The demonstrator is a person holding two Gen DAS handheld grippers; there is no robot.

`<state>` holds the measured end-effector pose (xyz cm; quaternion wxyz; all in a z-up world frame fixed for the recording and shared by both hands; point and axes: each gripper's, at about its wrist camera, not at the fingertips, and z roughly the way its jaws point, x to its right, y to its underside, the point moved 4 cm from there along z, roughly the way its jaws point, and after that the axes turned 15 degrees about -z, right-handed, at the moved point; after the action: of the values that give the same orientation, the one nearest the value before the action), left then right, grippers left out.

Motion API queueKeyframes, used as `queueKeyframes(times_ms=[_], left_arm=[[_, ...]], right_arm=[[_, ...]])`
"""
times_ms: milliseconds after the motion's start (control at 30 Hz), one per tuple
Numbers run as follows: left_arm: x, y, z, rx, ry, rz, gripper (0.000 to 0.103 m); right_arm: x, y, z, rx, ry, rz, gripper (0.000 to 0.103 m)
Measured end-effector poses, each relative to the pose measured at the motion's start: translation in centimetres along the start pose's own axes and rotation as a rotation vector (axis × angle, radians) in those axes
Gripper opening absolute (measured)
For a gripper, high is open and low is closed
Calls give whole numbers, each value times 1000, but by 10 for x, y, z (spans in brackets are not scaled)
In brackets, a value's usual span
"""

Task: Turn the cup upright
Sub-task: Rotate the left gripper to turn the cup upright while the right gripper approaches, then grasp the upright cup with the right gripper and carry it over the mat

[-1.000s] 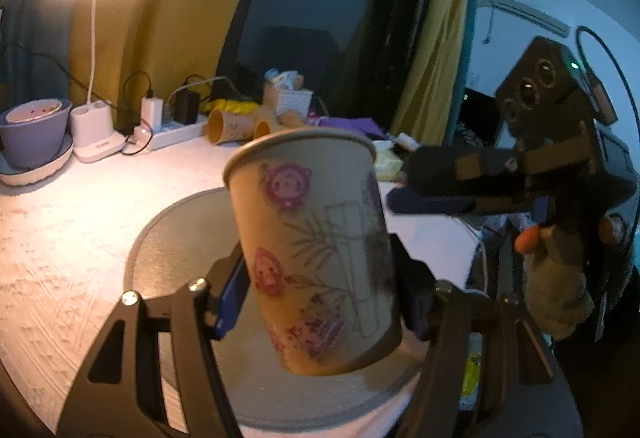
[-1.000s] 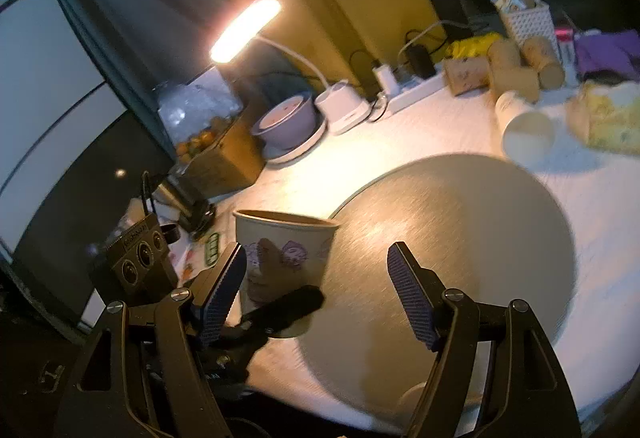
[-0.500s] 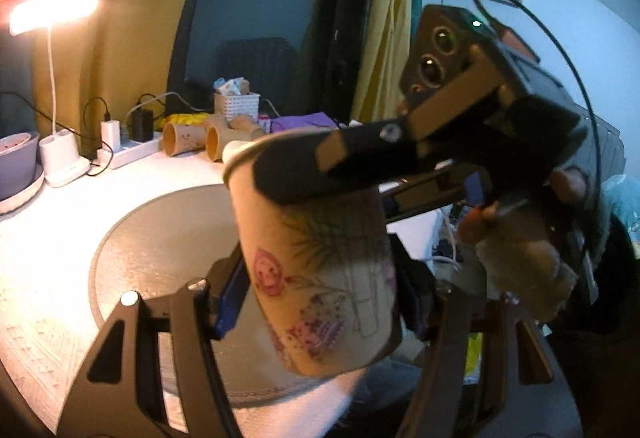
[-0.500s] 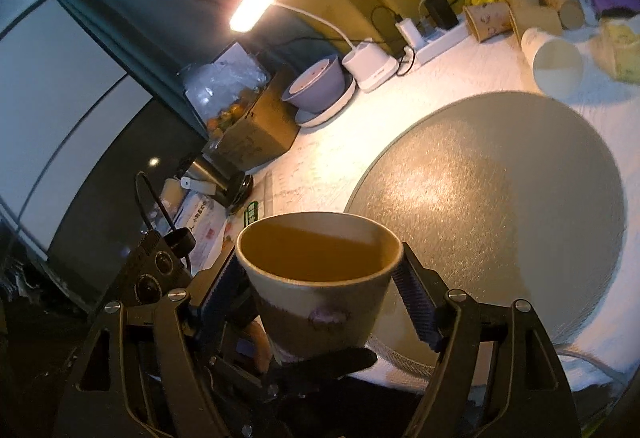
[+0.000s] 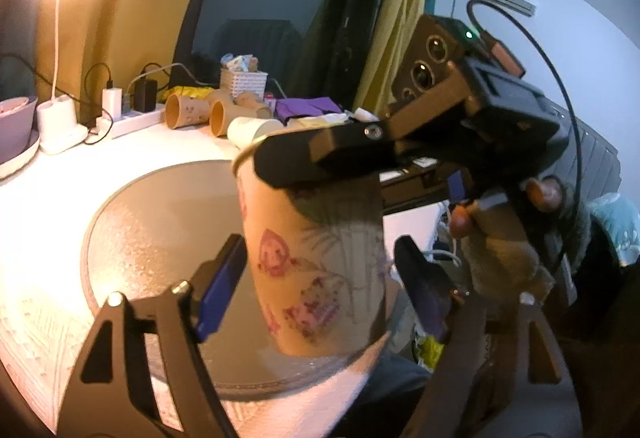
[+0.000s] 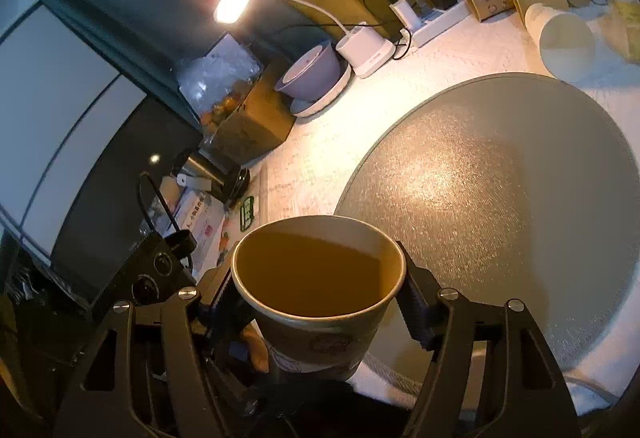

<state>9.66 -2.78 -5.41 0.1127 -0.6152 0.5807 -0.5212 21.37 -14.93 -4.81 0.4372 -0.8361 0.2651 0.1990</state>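
Observation:
A paper cup (image 5: 316, 270) printed with pink cartoon figures stands upright, mouth up, held in the air over the front edge of the round grey mat (image 5: 160, 230). My right gripper (image 6: 318, 302) is shut on the cup (image 6: 320, 290) just under its rim; its black fingers (image 5: 320, 153) cross the cup's top in the left wrist view. My left gripper (image 5: 320, 286) is open, with small gaps between its blue pads (image 5: 220, 286) and the lower cup wall. The cup's inside looks empty.
The mat (image 6: 500, 205) lies on a white textured cloth (image 6: 320, 149). Several paper cups lie on their sides at the back, one white (image 6: 564, 41). A lamp base (image 6: 364, 47), power strip (image 6: 436, 23), purple bowl (image 6: 312, 71) and brown box (image 6: 248, 125) stand along the back and left.
My right gripper came in from the right and closed on the cup's rim. My left gripper, which had been shut on the cup, opened its jaws.

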Motion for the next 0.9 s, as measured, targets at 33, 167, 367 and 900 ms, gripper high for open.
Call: queueKeyframes(times_ms=[33, 167, 367, 900], left_arm=[[-3, -1, 1, -3, -8, -6, 77], [-15, -1, 3, -24, -35, -48, 77], [-35, -11, 5, -36, -129, -99, 77], [-126, -26, -12, 30, -347, -382, 77]], right_arm=[[3, -1, 2, 5, -7, 9, 72], [9, -8, 2, 23, 39, -7, 72], [22, -31, -8, 84, 230, -118, 72], [37, -56, 45, 73, 552, -387, 72]])
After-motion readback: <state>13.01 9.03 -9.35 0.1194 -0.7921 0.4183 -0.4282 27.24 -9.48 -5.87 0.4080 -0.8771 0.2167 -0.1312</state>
